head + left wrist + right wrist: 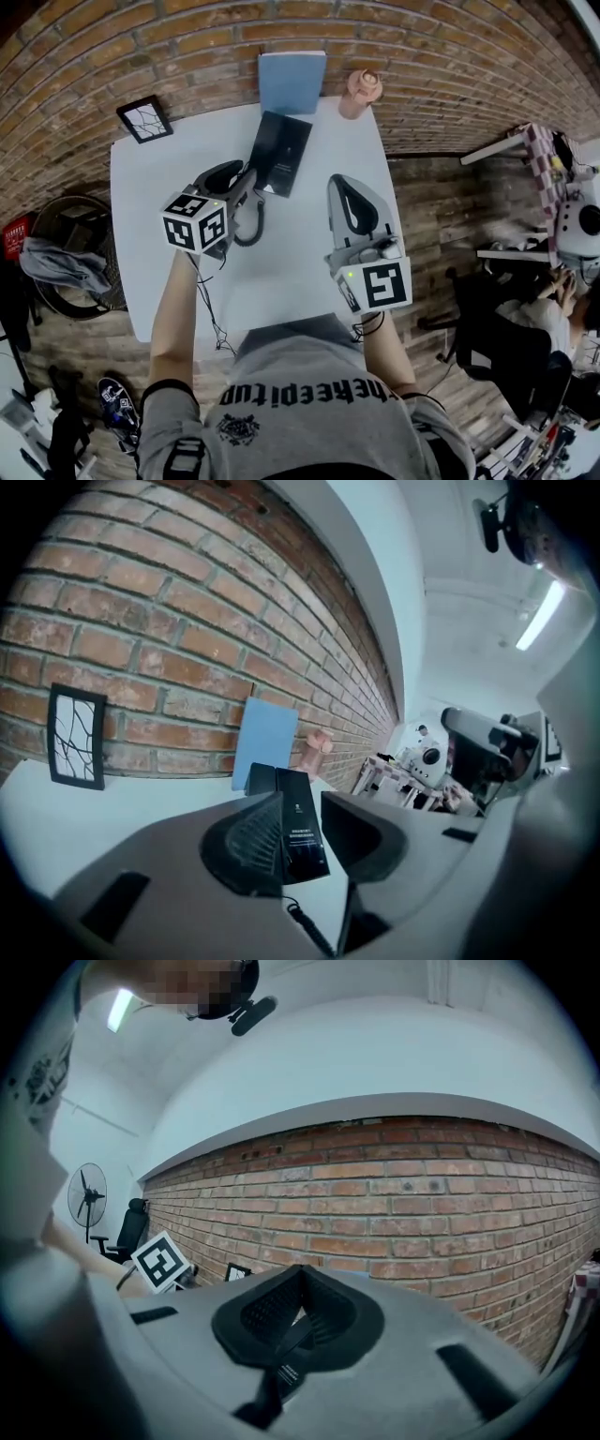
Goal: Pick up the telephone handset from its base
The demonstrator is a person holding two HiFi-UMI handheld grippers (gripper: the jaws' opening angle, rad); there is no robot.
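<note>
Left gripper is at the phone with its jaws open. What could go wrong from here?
1. The cord curls right beside the left gripper. It may snag a jaw and drag the telephone along.
2. The jaws stand open, but the gap looks narrow. A jaw may push the handset instead of straddling it.
3. The blue notebook lies just behind the telephone, so a shove could slide one into the other.

The left gripper (242, 180) hides one edge of the telephone (281, 150), whose print is illegible.
</note>
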